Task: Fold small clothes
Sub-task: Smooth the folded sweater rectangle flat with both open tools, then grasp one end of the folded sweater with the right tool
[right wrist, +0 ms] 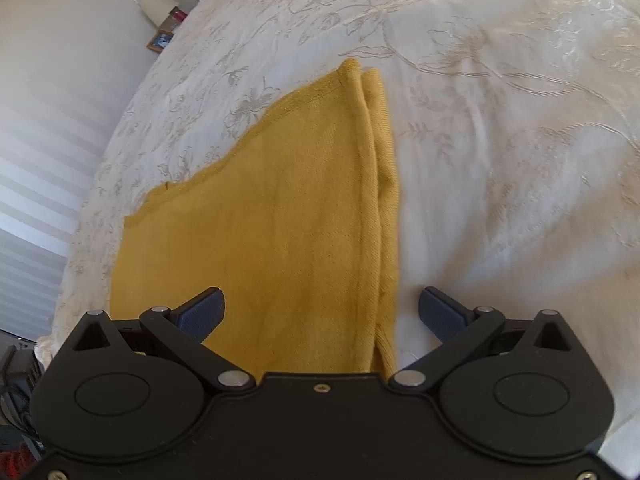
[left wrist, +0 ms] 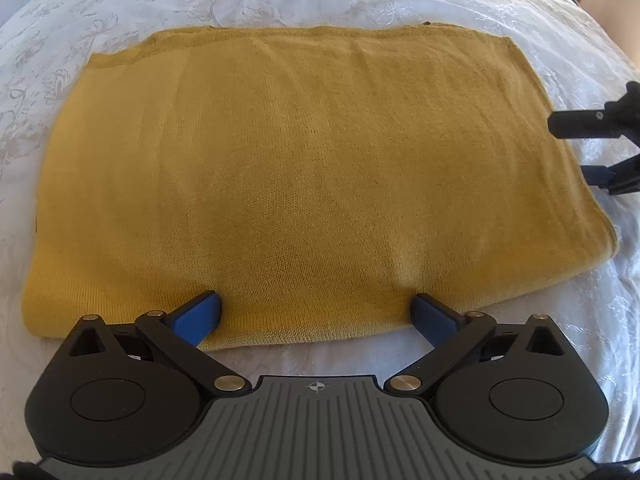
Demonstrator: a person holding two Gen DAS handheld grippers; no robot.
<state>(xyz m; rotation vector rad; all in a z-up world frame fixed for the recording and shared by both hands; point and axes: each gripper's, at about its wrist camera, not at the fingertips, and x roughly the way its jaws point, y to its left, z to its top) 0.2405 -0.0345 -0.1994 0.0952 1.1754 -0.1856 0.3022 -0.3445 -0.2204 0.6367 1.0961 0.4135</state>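
A mustard-yellow knit garment lies folded flat as a wide rectangle on the white bedspread. My left gripper is open and empty, its blue fingers spread just above the garment's near edge. My right gripper is open and empty, hovering over the garment's right edge, where several stacked layers show. The right gripper's black fingers also show in the left wrist view, beside the garment's right side.
The white embroidered bedspread spreads all round the garment. A white wall and striped blinds lie to the left in the right wrist view. Small items on a nightstand sit beyond the bed's far corner.
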